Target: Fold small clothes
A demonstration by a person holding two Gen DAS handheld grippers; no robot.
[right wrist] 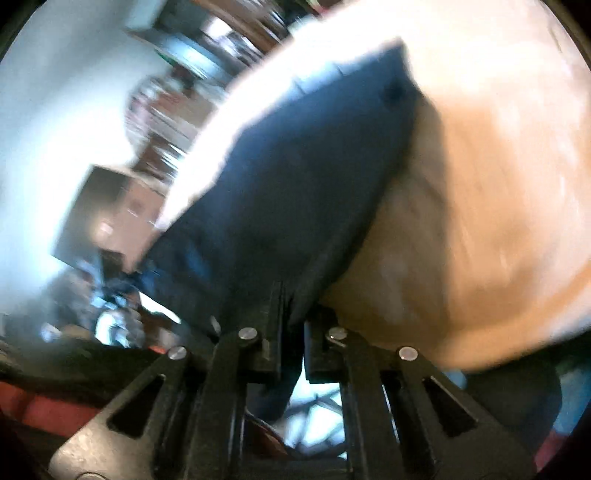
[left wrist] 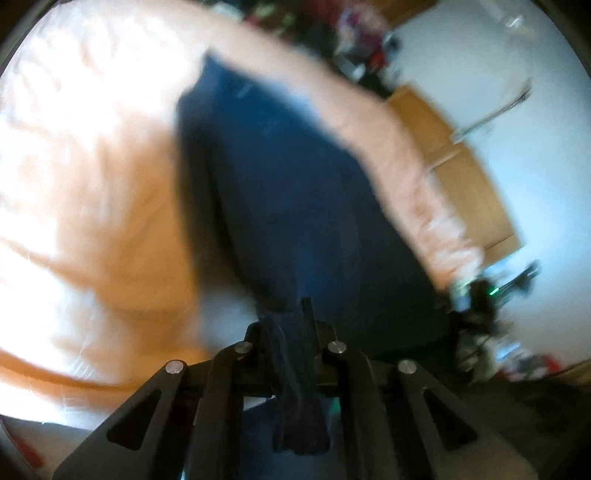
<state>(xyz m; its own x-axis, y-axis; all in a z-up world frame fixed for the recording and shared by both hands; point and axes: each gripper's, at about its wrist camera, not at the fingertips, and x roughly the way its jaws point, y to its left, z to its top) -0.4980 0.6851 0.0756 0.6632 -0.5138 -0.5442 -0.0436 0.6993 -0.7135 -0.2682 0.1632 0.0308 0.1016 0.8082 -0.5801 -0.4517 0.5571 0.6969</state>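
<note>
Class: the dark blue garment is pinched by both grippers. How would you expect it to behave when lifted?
Probably floppy: the dark blue garment bunches between the left gripper fingers. Likely light: the right gripper holds it by an edge pinch. It may sag between the grips.

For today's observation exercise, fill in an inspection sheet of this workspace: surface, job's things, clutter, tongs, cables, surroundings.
Surface: orange-peach sheet, wrinkled, blurred by motion.
Job's things: dark blue garment, stretched between both tongs, far end over the sheet.
Clutter: blurred items beyond the sheet's far edge; not identifiable.
Tongs: left tongs shut on bunched fabric; right tongs shut on a garment edge.
Cables: nothing seen.
Surroundings: wooden furniture, pale floor, shelves blurred.
</note>
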